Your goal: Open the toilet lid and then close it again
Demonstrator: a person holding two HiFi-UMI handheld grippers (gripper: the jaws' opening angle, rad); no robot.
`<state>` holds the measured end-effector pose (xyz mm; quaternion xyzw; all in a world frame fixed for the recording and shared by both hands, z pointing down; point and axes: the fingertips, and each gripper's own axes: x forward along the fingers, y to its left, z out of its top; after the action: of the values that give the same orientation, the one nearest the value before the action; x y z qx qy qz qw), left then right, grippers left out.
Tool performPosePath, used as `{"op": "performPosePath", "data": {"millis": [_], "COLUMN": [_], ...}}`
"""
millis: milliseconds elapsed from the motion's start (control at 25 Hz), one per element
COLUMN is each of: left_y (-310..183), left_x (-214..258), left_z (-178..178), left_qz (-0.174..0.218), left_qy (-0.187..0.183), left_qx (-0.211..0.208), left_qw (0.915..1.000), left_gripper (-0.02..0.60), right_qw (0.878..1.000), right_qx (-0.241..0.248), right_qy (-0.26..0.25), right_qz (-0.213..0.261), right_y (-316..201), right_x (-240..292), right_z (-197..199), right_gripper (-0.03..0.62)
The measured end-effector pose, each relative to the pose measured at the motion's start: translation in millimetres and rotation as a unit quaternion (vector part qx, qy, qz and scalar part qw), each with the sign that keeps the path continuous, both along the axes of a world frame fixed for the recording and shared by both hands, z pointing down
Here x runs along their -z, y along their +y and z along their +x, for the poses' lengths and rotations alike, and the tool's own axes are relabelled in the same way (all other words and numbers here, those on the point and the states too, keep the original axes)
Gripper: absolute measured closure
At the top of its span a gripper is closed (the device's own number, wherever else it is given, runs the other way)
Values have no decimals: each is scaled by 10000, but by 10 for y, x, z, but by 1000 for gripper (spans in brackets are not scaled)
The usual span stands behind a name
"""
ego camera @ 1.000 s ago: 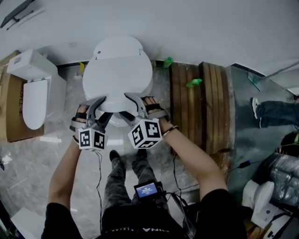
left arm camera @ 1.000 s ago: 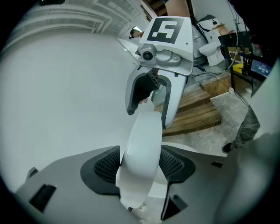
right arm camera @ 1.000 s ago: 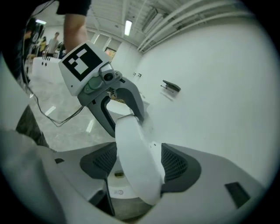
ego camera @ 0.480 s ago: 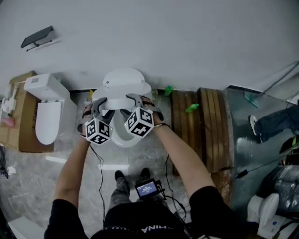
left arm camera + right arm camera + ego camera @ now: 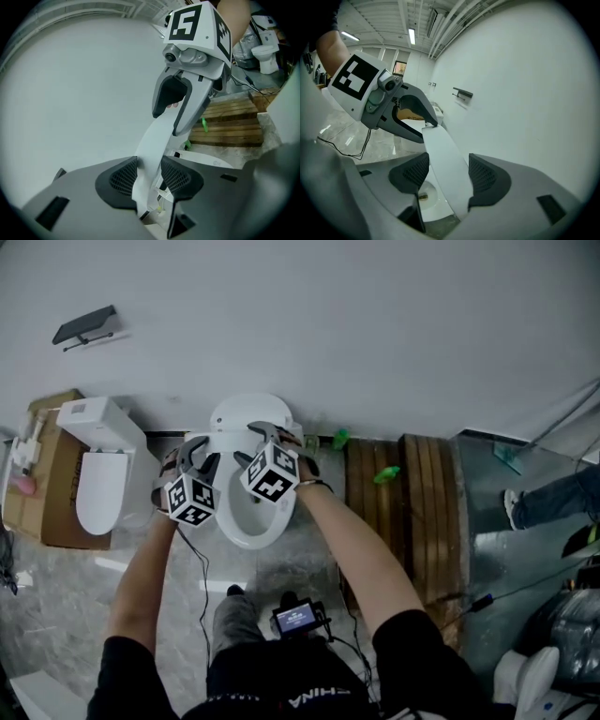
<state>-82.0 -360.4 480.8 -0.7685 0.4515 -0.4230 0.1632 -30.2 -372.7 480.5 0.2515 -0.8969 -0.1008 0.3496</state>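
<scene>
Lid (image 5: 152, 140) is up off the seat (image 5: 246, 532), and both grippers pinch its front edge. The left gripper (image 5: 149, 176) jaws have just been closing narrow onto it; the right gripper (image 5: 447, 174) jaws clamp it a bit wider. Wall (image 5: 356, 324) close behind, pallet (image 5: 403, 512) just right, open floor (image 5: 56, 615) in front. Three toilets: this one, a spare toilet (image 5: 94, 479) left, another (image 5: 525, 681) at the bottom right.
</scene>
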Motion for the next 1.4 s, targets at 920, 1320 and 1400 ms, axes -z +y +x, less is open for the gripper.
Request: {"op": "performPosePath", "data": {"millis": [920, 1320, 1400], "left_y": [-2183, -2914, -3045], "left_x": [781, 833, 838], "left_z": [-303, -406, -415], "left_qz": [404, 598, 667], "left_qy": [411, 308, 216], "left_qx": [-699, -217, -31], "left_qw": [9959, 9975, 9975], "left_gripper": [469, 502, 511], "right_qw": [9826, 9854, 9861], "right_qx": [-1348, -1382, -1337], "right_qy": [456, 288, 240], "right_qz": [1190, 948, 953], "right_y": [-2089, -2865, -2991], "right_x": [785, 845, 850], "right_z": [-225, -279, -286], "right_gripper": [467, 476, 479]}}
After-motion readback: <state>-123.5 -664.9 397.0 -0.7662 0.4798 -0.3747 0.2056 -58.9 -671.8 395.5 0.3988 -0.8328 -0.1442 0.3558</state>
